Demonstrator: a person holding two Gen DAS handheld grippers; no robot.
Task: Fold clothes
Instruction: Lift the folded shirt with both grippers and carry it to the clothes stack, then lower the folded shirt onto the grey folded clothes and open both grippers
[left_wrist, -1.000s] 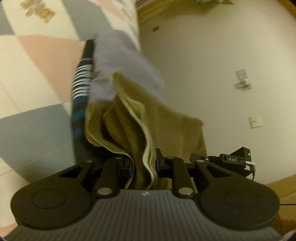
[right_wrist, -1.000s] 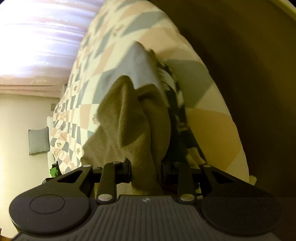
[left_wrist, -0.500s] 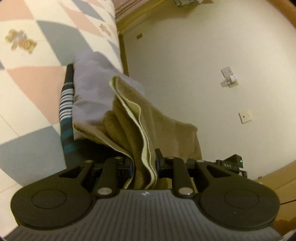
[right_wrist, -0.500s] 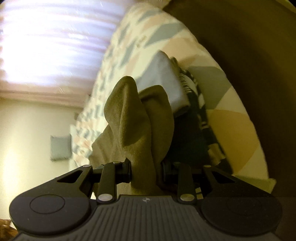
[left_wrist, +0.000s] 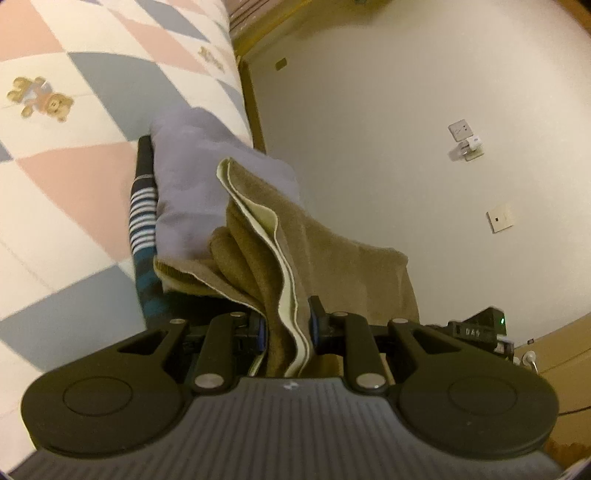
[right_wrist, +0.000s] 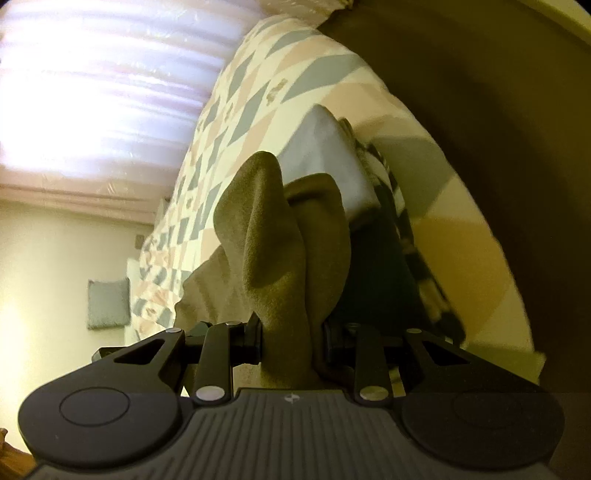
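Towel (left_wrist: 332, 254), olive-brown with a pale cream underside and edge: in the left wrist view it hangs in loose folds, its layered edge running down between the fingers of the left gripper (left_wrist: 284, 328), which is pressed together on the cloth. Beyond the towel, a folded lavender-grey garment (left_wrist: 192, 192) lies on top of a dark garment with white and teal stripes (left_wrist: 142, 221); both rest on a bed (left_wrist: 74, 122) near its edge, the cover patterned in pink, grey and cream diamonds with small teddy bears. To the right, a plain cream wall (left_wrist: 369, 110) with a socket holding a plug (left_wrist: 463, 142) and a second wall plate (left_wrist: 499, 218) lower down. A small black device with a green light (left_wrist: 480, 326) shows just behind the gripper's right side. In the right wrist view, the same towel (right_wrist: 280, 258) rises in two rounded folds from the right gripper (right_wrist: 291, 339), whose fingers pinch a gathered bunch of it. Behind it, the lavender-grey garment (right_wrist: 325, 162) sits over the striped one (right_wrist: 406, 229) on the bed cover (right_wrist: 258, 96). A bright curtained window (right_wrist: 92, 92) fills the upper left; a grey cushion (right_wrist: 108, 302) shows lower left.
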